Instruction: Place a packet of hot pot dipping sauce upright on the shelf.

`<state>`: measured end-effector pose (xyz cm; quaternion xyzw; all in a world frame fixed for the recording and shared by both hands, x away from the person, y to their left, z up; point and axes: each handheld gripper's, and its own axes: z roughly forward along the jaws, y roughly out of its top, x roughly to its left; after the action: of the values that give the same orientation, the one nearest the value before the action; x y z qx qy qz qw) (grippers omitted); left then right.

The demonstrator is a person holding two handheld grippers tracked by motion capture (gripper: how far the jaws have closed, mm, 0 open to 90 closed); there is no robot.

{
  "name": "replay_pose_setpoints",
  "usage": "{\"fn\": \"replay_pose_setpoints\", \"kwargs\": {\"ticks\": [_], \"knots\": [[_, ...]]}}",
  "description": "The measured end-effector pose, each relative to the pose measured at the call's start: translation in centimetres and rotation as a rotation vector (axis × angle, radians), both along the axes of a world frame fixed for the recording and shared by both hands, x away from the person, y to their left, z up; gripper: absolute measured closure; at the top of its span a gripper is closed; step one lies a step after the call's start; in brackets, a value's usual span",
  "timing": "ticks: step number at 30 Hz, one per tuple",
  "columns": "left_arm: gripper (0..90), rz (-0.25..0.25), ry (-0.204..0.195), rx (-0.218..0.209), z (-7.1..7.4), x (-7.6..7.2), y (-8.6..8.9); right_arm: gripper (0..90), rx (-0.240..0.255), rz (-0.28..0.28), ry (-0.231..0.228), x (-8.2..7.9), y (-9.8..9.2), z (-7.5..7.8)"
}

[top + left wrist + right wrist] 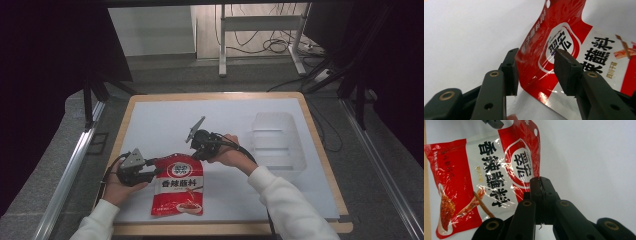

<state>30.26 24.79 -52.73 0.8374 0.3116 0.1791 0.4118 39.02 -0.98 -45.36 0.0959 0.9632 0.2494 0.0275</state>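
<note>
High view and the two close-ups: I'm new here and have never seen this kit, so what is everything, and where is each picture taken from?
No robot here: a person holds a pair of tongs in each hand. The high view looks down from above the table. The other two pictures come from small cameras riding on each tool, looking along its black jaws. On the white table lie a red seasoning packet and, further right, a clear plastic tray. The right tongs are shut, apparently pinching the packet's upper edge, which lifts off the table. The left tongs stand open with the packet's side edge between the jaws, not visibly clamped.
</note>
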Motion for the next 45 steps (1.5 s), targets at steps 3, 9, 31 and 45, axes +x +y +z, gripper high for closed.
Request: {"fn": "replay_pose_setpoints", "kwargs": {"ticks": [3,9,31,45], "knots": [[62.3,0.023,-0.011,0.026,0.0,0.1,-0.3,88.6,-0.002,0.004,-0.002,0.0,0.1,-0.3],[83.1,0.030,-0.028,0.041,0.2,-0.3,-0.1,87.3,-0.001,0.011,0.007,-0.1,0.2,-0.4],[89.1,-0.016,-0.052,0.065,0.2,-0.8,-0.4,80.9,-0.152,0.059,0.024,1.1,4.1,-2.2],[58.1,0.023,-0.051,0.023,0.3,-0.9,-0.2,88.7,-0.154,0.112,0.001,0.7,4.0,-1.6]]}}
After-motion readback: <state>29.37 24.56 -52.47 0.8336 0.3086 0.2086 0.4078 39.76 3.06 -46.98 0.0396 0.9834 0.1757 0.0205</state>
